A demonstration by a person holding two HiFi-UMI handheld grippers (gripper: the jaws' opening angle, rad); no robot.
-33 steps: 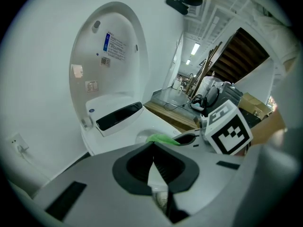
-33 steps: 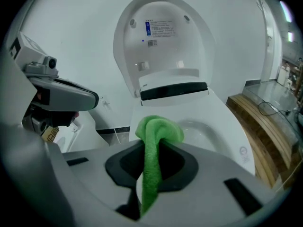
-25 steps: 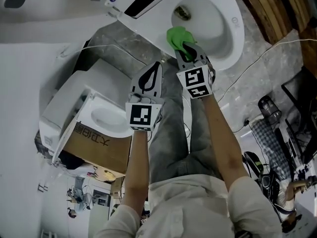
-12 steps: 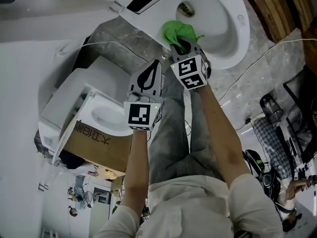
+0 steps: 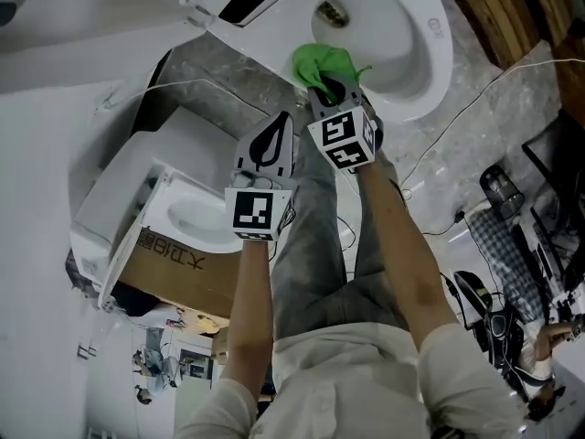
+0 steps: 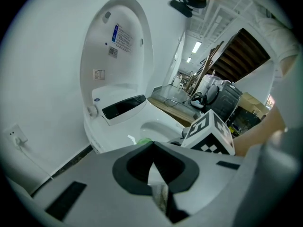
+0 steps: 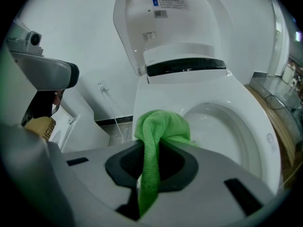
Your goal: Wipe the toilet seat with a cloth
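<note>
While the right gripper (image 5: pixel 331 88) pinches the green cloth (image 5: pixel 320 62), the cloth lies bunched on the toilet seat's (image 5: pixel 437 62) left rim.
Its arm (image 5: pixel 402 245) stretches forward and down; the left gripper (image 5: pixel 271 144), jaws pressed together on nothing, hangs just beside it, short of the seat.

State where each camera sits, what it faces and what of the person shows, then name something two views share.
Head view: on the head, looking down at the toilet; forearms, legs, left gripper and right gripper show.
Left gripper view: on the left gripper, facing the raised lid; its shut jaws show.
Right gripper view: on the right gripper, facing the seat; its jaws clamp the cloth.
Shared: both gripper views show the lid.
</note>
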